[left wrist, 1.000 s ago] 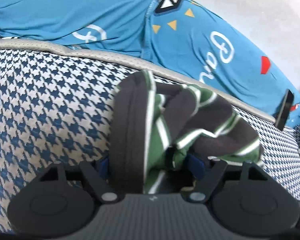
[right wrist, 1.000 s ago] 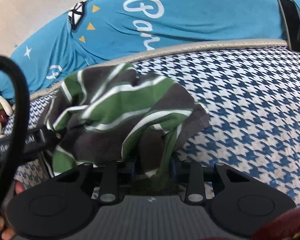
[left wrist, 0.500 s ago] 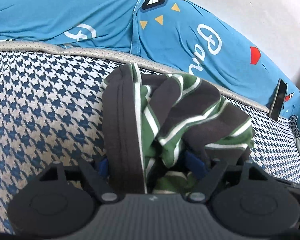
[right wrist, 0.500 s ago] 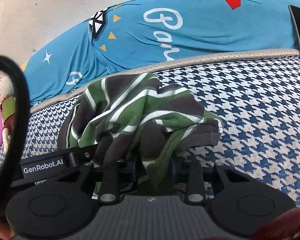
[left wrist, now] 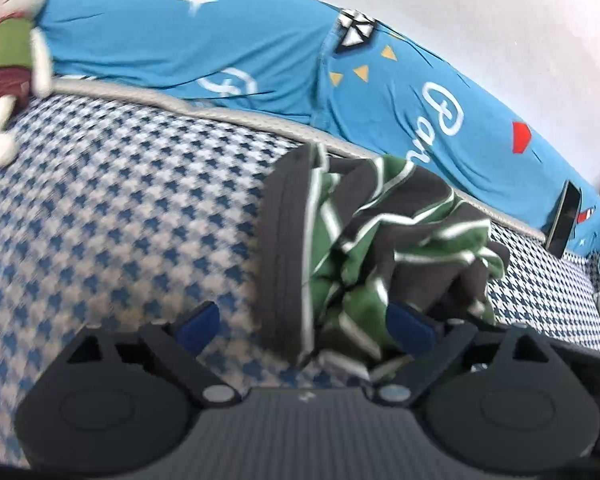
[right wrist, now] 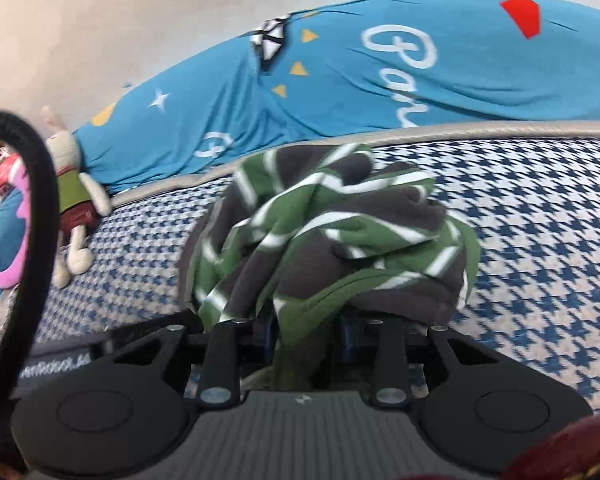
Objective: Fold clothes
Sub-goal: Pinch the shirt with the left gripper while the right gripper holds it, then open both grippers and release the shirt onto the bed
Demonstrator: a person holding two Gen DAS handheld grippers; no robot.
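A crumpled garment (left wrist: 380, 248) striped in green, dark grey and white lies bunched on the blue-and-white houndstooth cover (left wrist: 100, 208). My left gripper (left wrist: 304, 324) is open around its near edge. The left blue pad (left wrist: 198, 322) stands clear of the cloth, with cover showing between them, and the right pad (left wrist: 410, 326) is against the folds. In the right wrist view the same garment (right wrist: 332, 232) heaps up in front of my right gripper (right wrist: 306, 332), which is shut on a green and grey fold. The fold hides most of both blue pads.
A blue printed bedcover (left wrist: 220, 40) runs along the back against a pale wall. A plush toy (left wrist: 8, 60) (right wrist: 74, 208) lies at the left. A dark phone (left wrist: 566, 220) leans at the far right. A black cable (right wrist: 40, 200) loops beside the right gripper.
The left gripper's fingers have spread and its left pad has come off the cloth. Both views have shifted, bringing the plush toy into sight. The right gripper keeps its hold.
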